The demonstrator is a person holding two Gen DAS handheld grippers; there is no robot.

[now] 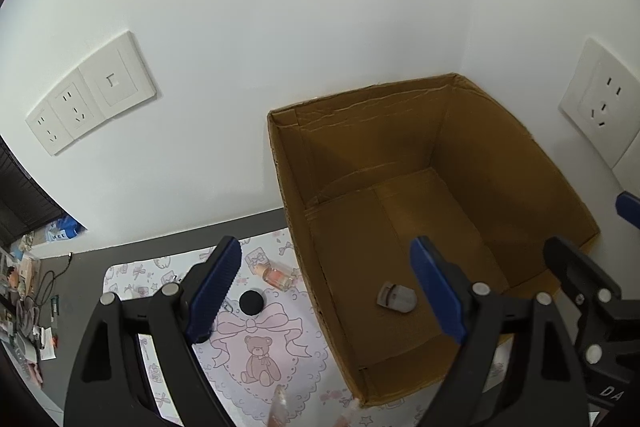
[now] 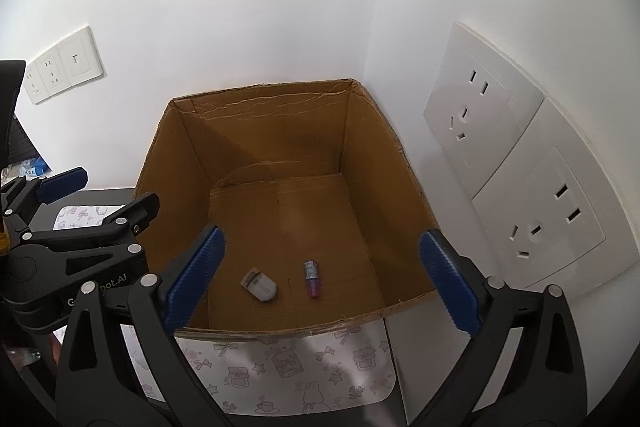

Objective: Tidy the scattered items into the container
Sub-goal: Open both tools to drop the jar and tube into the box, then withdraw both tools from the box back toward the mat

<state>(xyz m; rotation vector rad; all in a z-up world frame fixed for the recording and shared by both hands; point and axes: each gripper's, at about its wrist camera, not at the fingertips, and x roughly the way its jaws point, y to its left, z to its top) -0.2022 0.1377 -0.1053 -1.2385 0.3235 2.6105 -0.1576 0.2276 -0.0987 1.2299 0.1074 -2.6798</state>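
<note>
Right wrist view: right gripper spread wide, nothing between its blue pads, poised over the cardboard box. On the box floor below it: small vial, clear with pinkish end, lying flat; just beside it a pale grey cap-like piece. Left wrist view: left gripper also open and empty, straddling the box's left wall. On the patterned mat outside: peach bottle, black round lid. Vial's label unreadable; a clear item at the bottom edge is cut off.
</note>
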